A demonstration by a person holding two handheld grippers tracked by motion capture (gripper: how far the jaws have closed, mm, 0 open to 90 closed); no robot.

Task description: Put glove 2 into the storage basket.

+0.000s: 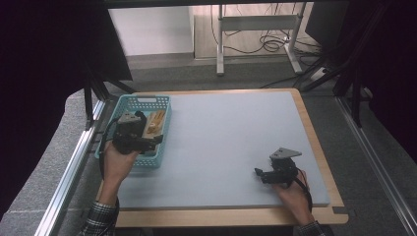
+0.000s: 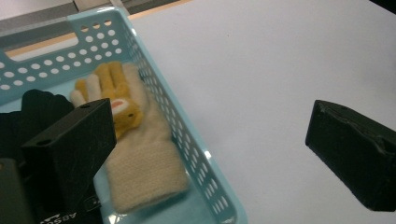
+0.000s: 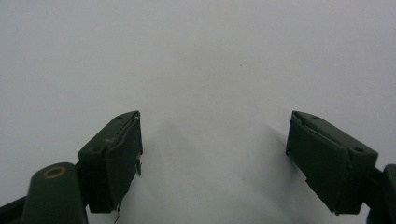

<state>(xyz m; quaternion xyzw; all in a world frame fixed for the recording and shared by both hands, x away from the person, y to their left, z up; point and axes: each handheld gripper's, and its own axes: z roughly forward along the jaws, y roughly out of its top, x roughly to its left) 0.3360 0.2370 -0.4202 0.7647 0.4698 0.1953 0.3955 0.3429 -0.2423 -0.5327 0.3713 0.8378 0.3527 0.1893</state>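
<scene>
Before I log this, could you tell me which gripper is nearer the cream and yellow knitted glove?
Left. The left gripper hangs over the glove; the right gripper is across the table.

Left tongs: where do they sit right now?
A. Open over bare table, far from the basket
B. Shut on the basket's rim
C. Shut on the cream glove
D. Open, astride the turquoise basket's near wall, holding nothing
D: in the left gripper view the left tongs stand wide open, one jaw inside the turquoise basket beside the cream and yellow glove, the other out over the table, gripping nothing.
</scene>
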